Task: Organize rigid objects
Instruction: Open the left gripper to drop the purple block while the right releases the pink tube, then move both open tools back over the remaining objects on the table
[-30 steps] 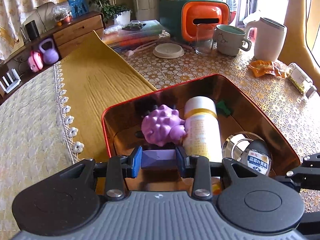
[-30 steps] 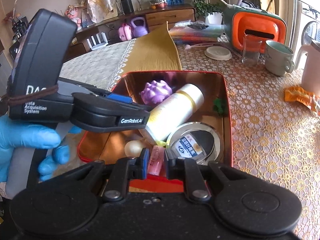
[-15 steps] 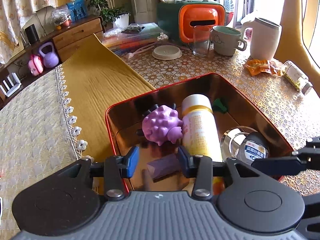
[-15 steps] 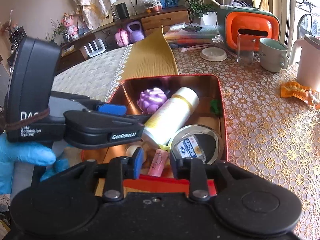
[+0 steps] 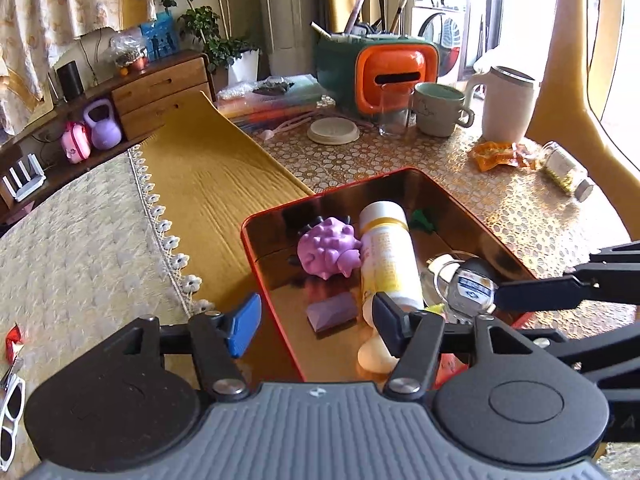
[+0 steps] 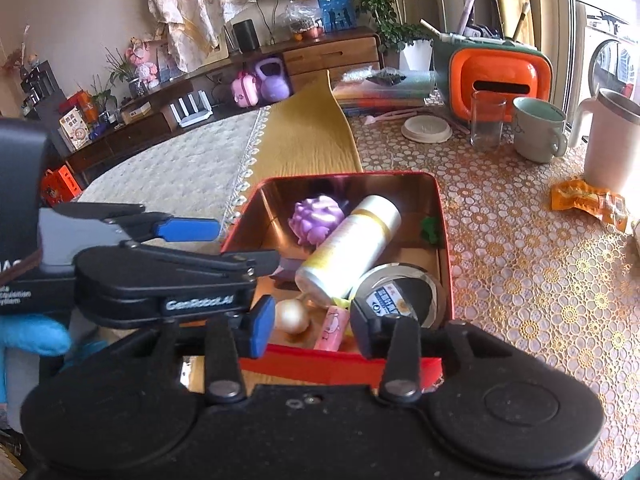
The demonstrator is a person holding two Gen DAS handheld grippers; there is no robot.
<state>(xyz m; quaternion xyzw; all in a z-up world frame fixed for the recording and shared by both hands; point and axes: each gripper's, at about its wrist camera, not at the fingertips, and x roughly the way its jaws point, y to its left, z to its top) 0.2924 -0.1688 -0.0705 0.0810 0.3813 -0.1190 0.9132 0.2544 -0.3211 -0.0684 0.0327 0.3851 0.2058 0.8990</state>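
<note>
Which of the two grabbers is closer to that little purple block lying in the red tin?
Left. The left gripper hangs open directly over the purple block. The right gripper is open over the pink piece at the tin's near wall.

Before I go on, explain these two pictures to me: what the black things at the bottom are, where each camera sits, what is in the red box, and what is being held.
There is no robot here. A person holds a hand-held gripper in each hand, and each carries a fisheye camera looking forward along its two fingers. One picture is from the left gripper, the other from the right gripper; the black shapes at the bottom are the tools themselves. In the right view the left gripper shows at the left, held by a blue glove.

Both look into a red tin on a patterned table. Inside lie a spiky purple toy, a white bottle, a purple block, a round mirror, a pale ball, a pink piece and something small and green.

Both grippers are open and hold nothing.
</note>
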